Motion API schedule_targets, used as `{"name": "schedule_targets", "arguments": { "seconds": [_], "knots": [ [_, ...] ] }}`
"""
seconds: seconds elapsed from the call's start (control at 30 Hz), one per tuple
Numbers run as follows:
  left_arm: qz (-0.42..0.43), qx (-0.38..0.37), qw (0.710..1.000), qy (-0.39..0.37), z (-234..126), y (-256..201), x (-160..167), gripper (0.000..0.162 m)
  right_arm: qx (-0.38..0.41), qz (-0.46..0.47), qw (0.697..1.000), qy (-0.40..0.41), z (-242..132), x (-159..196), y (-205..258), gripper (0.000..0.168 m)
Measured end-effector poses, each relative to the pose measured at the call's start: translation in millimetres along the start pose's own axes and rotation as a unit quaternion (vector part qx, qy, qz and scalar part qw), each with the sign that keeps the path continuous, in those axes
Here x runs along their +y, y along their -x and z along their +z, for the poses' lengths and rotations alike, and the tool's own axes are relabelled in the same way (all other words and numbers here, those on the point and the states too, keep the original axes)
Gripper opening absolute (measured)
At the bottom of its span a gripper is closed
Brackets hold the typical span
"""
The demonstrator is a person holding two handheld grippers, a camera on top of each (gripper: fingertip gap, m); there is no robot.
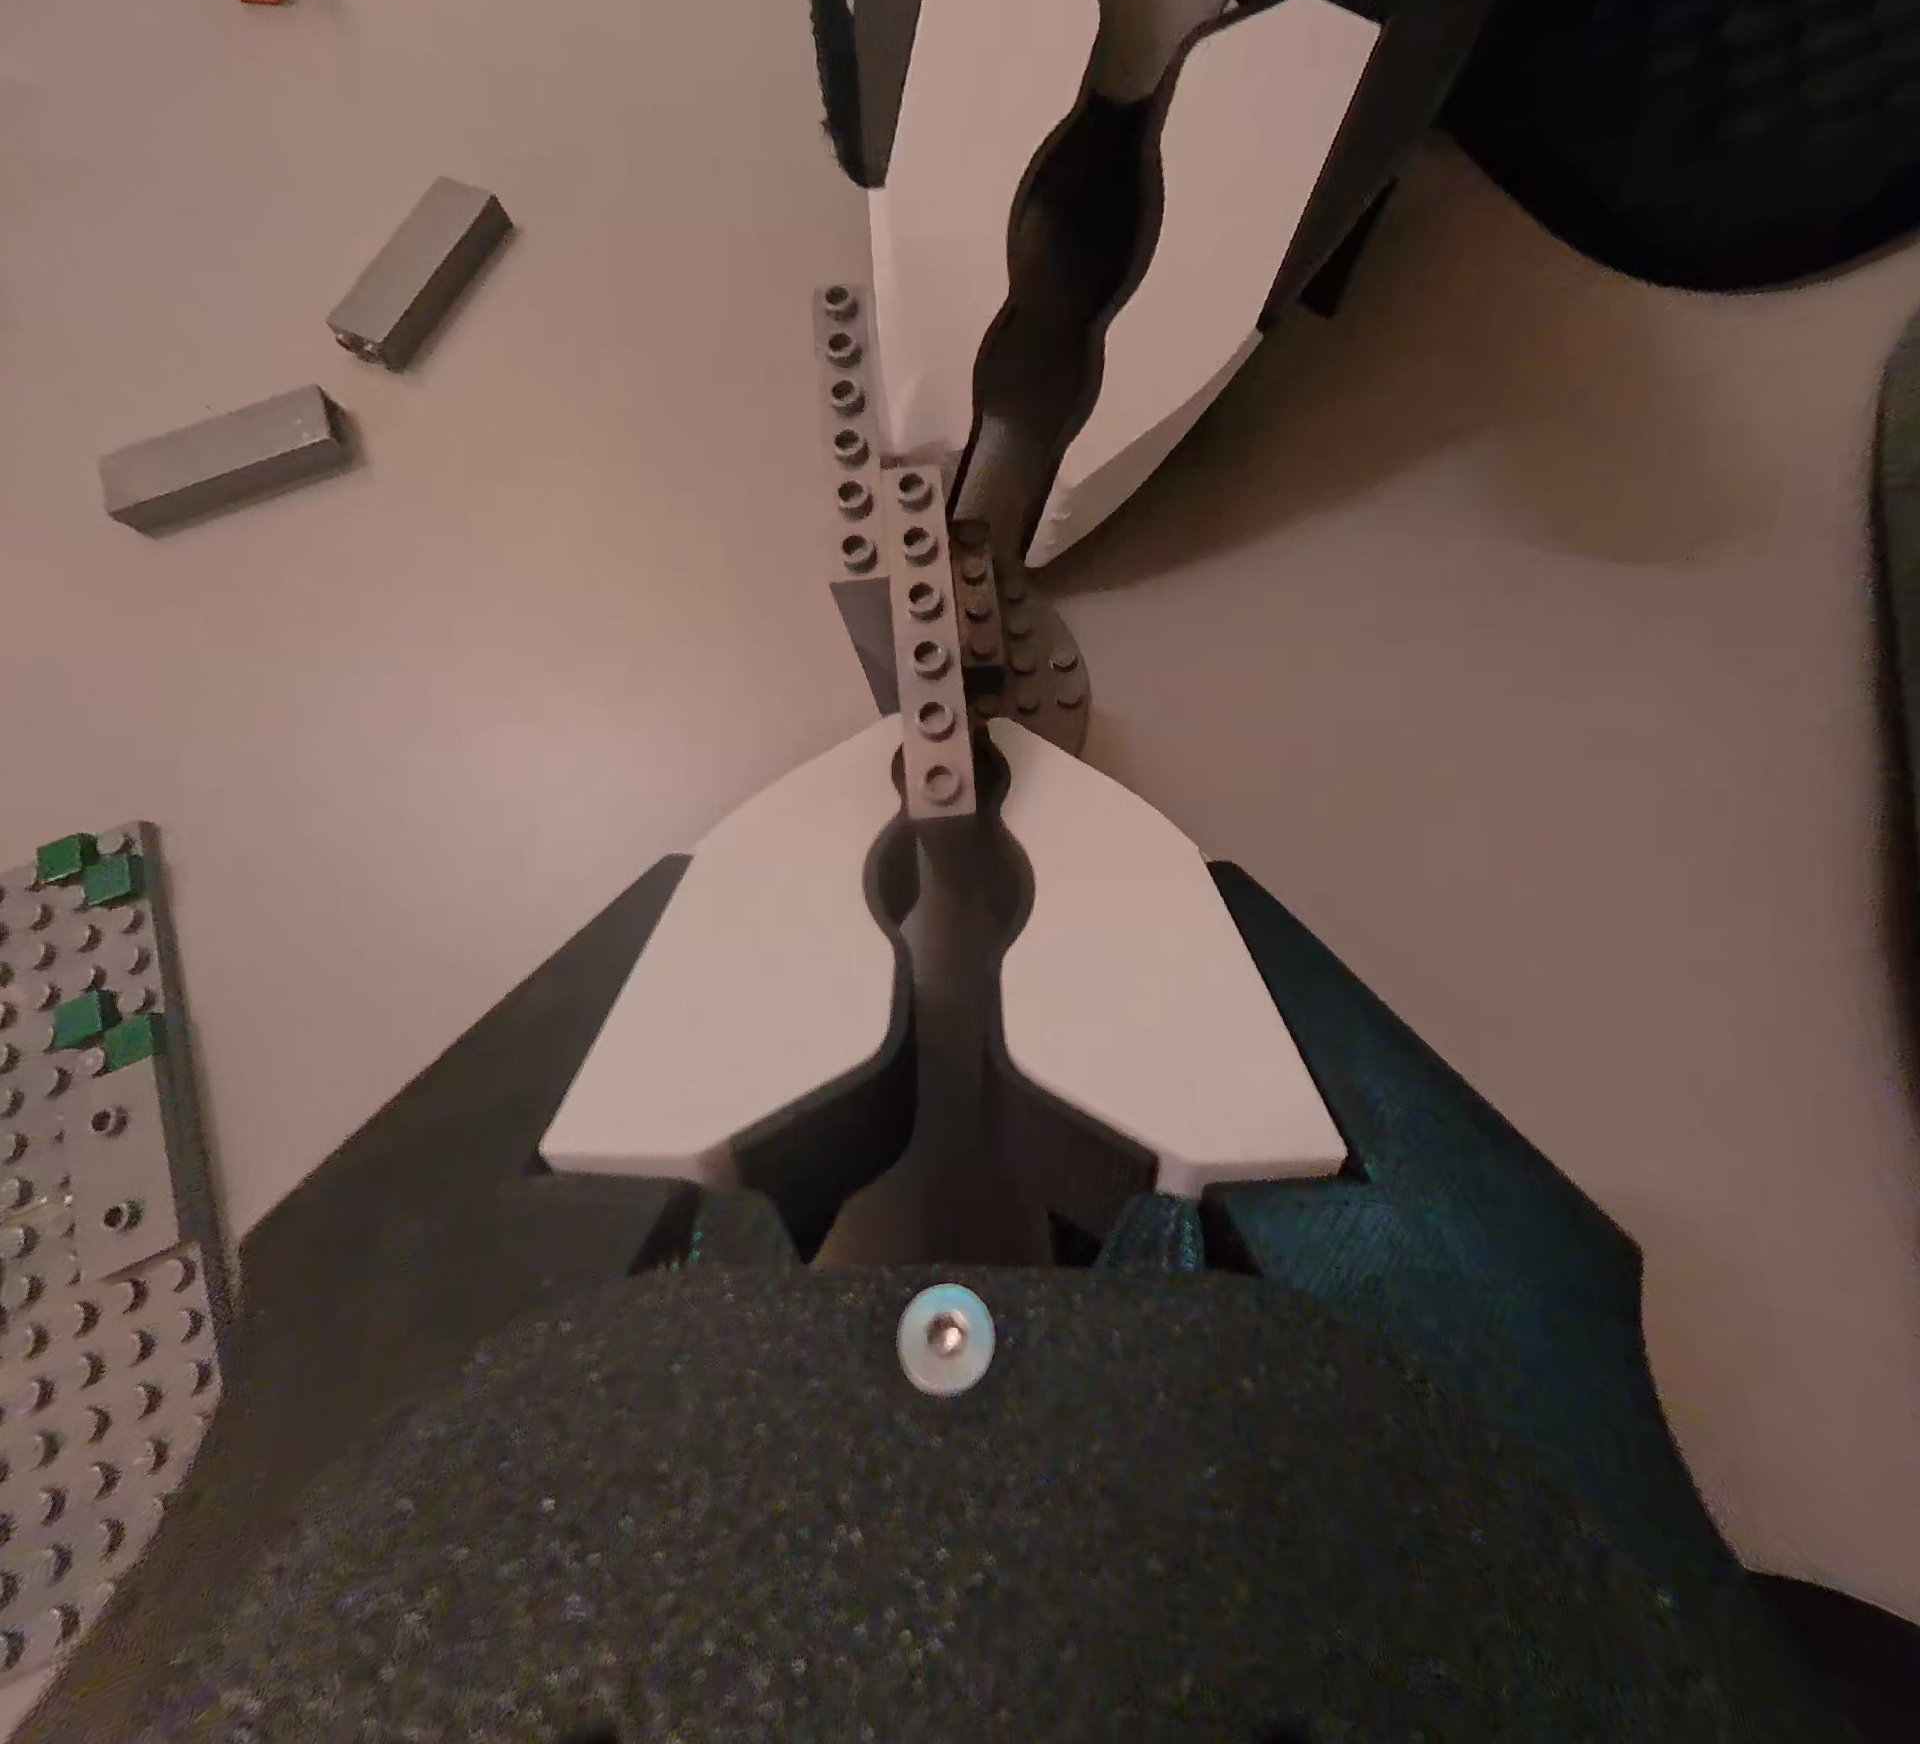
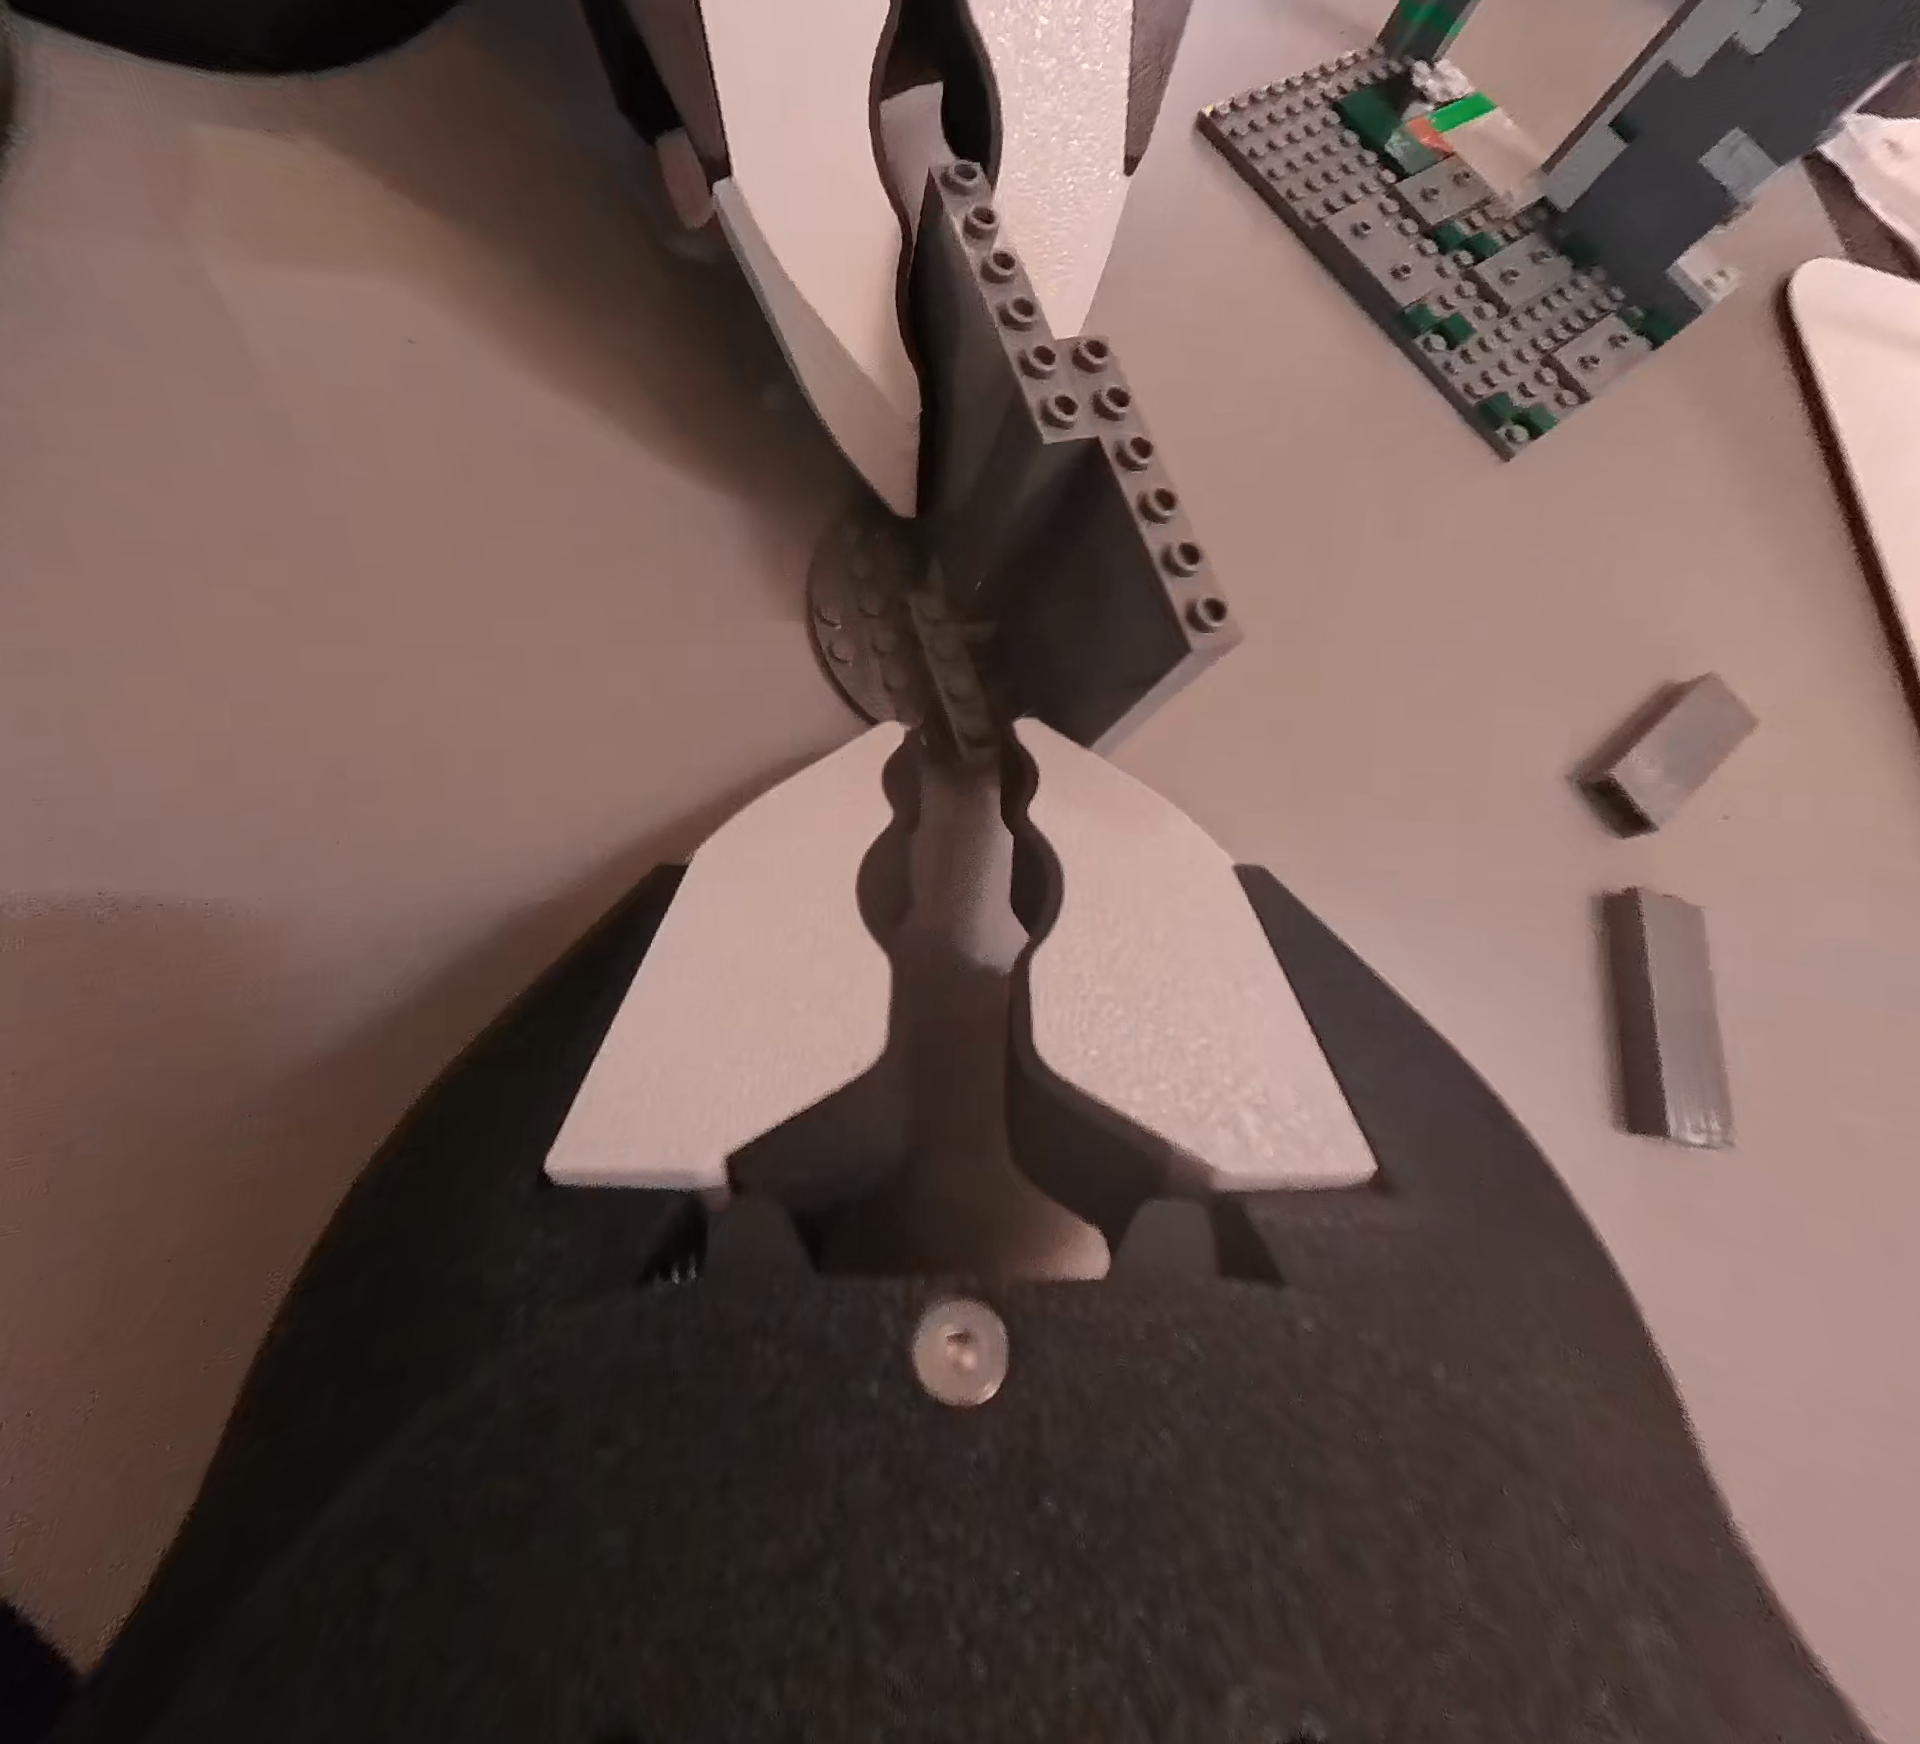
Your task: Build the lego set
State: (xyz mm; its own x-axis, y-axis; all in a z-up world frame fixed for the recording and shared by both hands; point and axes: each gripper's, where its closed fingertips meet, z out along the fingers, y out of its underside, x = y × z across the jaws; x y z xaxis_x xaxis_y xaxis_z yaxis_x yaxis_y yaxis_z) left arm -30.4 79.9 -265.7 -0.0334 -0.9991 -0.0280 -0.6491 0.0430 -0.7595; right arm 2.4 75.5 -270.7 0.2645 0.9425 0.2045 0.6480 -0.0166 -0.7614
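Press straight down and keep both grips steady so the studs seat squarely. Your left gripper (image 1: 951, 790) jaws pinch the grey wall piece (image 1: 930, 645) at 12 o'clock; your right gripper (image 2: 961, 738) jaws clamp the narrow plate (image 2: 951, 671) on the round base (image 2: 857, 624), resting on the surface (image 1: 1455, 759)

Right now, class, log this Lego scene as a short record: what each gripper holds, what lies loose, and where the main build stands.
left gripper: shut on grey wall piece
right gripper: shut on the same assembly, at its small studded strip
round base plate: under the assembly
loose grey bricks: two, on the table
main build: studded baseplate with walls
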Motion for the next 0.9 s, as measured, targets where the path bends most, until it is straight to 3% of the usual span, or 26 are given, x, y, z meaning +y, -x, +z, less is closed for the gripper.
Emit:
{"name": "schedule_targets", "arguments": {
  "seconds": [0.3, 0.57, 0.9],
  "knots": [
    [-0.001, -0.001, 1.0, 0.001, -1.9, 0.9, 2.2, 0.007, 0.001, -0.003, 1.0, 0.003, 4.1, -2.7, -1.5, 0.008],
    [-0.032, -0.005, 0.999, 0.007, -2.8, 3.1, 3.7, 0.009, 0.095, -0.159, 0.983, 0.017, 5.0, -6.1, 2.6, 0.007],
    [-0.059, -0.007, 0.998, 0.014, 1.9, 1.9, 1.9, 0.009, 0.103, -0.252, 0.962, -0.008, 3.9, -22.8, 19.7, 0.0]
  ]
}}
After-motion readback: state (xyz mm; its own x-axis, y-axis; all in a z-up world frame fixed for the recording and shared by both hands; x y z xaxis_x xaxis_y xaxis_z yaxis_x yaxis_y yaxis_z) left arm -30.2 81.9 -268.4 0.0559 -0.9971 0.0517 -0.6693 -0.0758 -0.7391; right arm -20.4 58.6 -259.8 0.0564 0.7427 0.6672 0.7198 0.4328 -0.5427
